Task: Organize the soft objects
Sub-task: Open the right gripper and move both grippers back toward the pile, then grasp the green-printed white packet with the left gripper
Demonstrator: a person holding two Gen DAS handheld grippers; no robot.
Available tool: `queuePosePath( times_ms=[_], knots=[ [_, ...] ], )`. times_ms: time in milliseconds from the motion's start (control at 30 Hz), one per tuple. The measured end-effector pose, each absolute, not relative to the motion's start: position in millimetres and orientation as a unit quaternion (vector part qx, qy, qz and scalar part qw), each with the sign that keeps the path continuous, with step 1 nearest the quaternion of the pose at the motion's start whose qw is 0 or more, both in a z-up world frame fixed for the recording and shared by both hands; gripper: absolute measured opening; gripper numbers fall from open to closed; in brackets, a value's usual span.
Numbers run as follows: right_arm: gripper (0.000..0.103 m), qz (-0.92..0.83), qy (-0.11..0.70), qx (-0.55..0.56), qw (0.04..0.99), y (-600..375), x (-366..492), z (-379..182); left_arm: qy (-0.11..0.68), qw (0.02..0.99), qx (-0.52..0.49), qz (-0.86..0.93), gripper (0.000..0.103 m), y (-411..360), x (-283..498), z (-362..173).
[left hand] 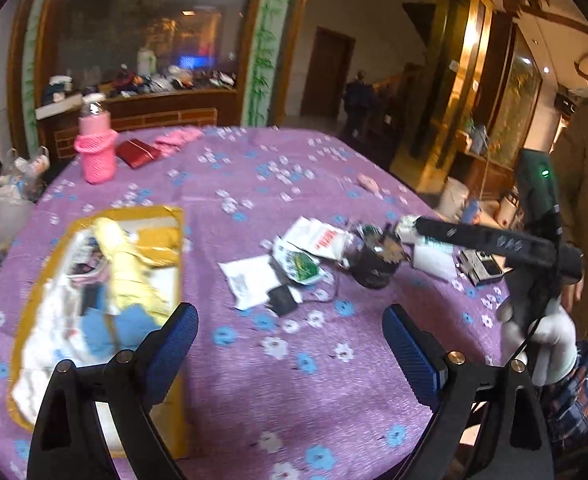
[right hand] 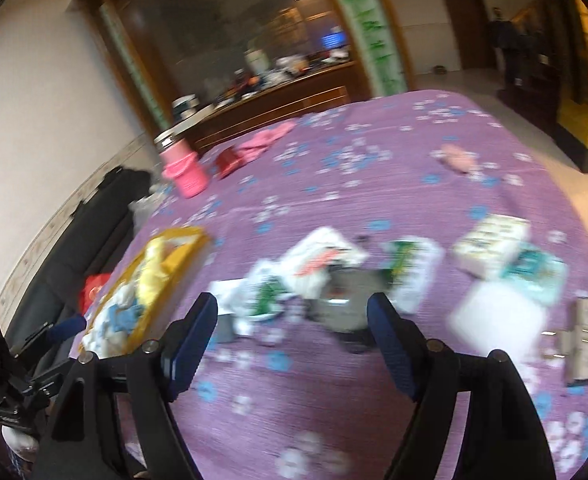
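- Both grippers empty over the purple flowered tablecloth. Left gripper jaws spread wide, nothing between them. Right gripper jaws apart too, nothing between the pads.
- Yellow box at the left of the table already holds soft stuff: a pale yellow cloth, blue fluffy pieces, white fabric. Same box in right view, just left of the right gripper's left finger.
- Step, my read: between picks, a transit back toward the loose items. No grasp in hand.
- Soft things still out: small pink item alone on the far right of the table; pink cloth at the far edge beside a red wallet-like thing.
- Mid-table clutter: white packets, a dark cup, tissue packs, well apart from the box.
- Next move probably calls for choosing one soft piece, lowering open jaws around it, closing, then carrying it to the box. The far pink ones need a long reach across the table.
- Pink mesh holder with bottle stands far left, upright.
- Hard to make out: right view heavily motion-blurred, packet labels unreadable, cup a grey smear there.
- Box's near corner hidden behind the left gripper's finger; box contents blurred, can't count pieces.
- Gloved hand on the right gripper's handle at the left view's edge, partly cut off.
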State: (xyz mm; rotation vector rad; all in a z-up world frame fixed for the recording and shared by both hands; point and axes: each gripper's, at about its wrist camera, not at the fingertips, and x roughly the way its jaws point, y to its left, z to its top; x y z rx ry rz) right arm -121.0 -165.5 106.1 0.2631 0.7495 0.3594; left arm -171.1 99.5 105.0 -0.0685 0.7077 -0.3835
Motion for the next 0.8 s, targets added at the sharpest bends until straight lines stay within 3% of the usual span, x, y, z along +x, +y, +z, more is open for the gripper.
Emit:
queuePosePath(
  times_ms=[433, 700, 733, 800],
  knots=[
    [0.077, 0.133, 0.367, 0.170, 0.905, -230, -121, 85, 0.426, 0.889, -0.032, -0.168, 0.095, 48, -72, 61],
    [0.077, 0.115, 0.364, 0.191, 0.904, -261, -119, 83, 0.441, 0.882, 0.055, -0.156, 0.095, 5, -26, 36],
    [0.077, 0.113, 0.363, 0.196, 0.904, -265, -119, 83, 0.443, 0.881, 0.064, -0.155, 0.094, 0, -23, 33],
    [0.077, 0.110, 0.363, 0.205, 0.902, -274, -117, 82, 0.448, 0.875, 0.079, -0.165, 0.081, -7, -20, 27]
  ],
)
